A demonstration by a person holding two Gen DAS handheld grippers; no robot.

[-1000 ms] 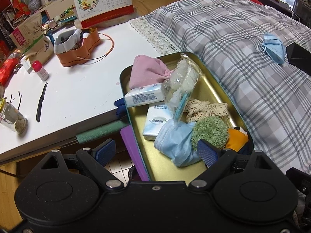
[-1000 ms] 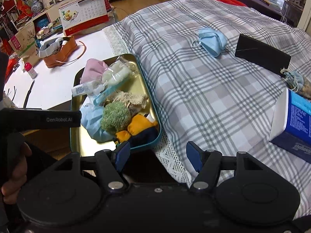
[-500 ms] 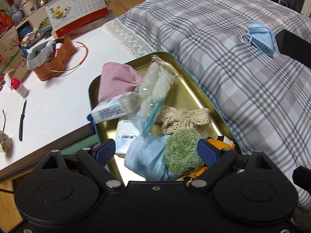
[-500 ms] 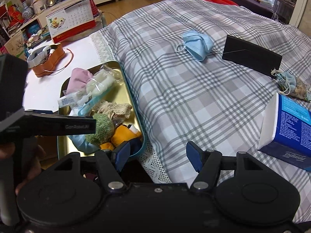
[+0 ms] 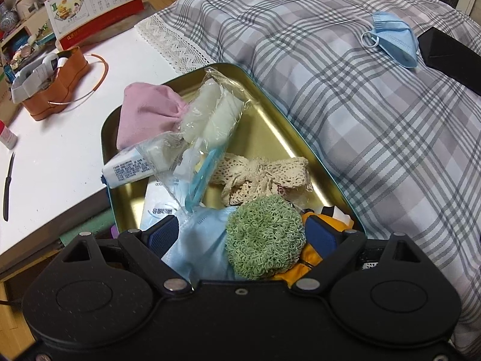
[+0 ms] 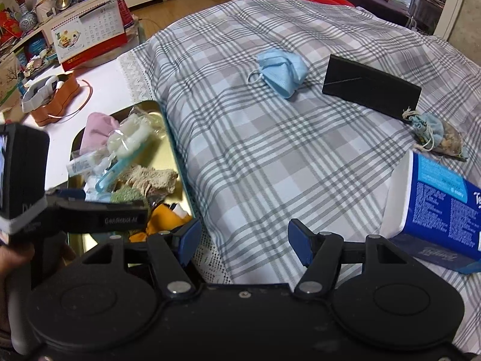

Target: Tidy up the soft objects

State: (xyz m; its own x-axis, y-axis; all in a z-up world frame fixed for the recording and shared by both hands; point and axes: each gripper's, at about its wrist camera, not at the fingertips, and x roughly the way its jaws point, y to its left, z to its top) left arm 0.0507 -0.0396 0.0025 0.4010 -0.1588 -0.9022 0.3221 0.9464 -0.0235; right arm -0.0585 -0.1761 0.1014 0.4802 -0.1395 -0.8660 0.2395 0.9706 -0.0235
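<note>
Left claw (image 5: 245,234) agape over crowded tray (image 5: 306,147), scrubber (image 5: 264,237) between fingers.

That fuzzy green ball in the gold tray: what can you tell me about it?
The green ball looks like a round, looped-yarn scrubber or pom, pale green and nubbly. It sits at the near end of the gold tray, resting against a blue face mask, an orange cloth and cream lace. The left gripper has its open jaws either side of it.

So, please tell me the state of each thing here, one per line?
left gripper: open, over the tray's near end
right gripper: open, empty
gold tray: filled with soft items
green knitted ball: in tray
blue mask: crumpled, on the blanket
</note>
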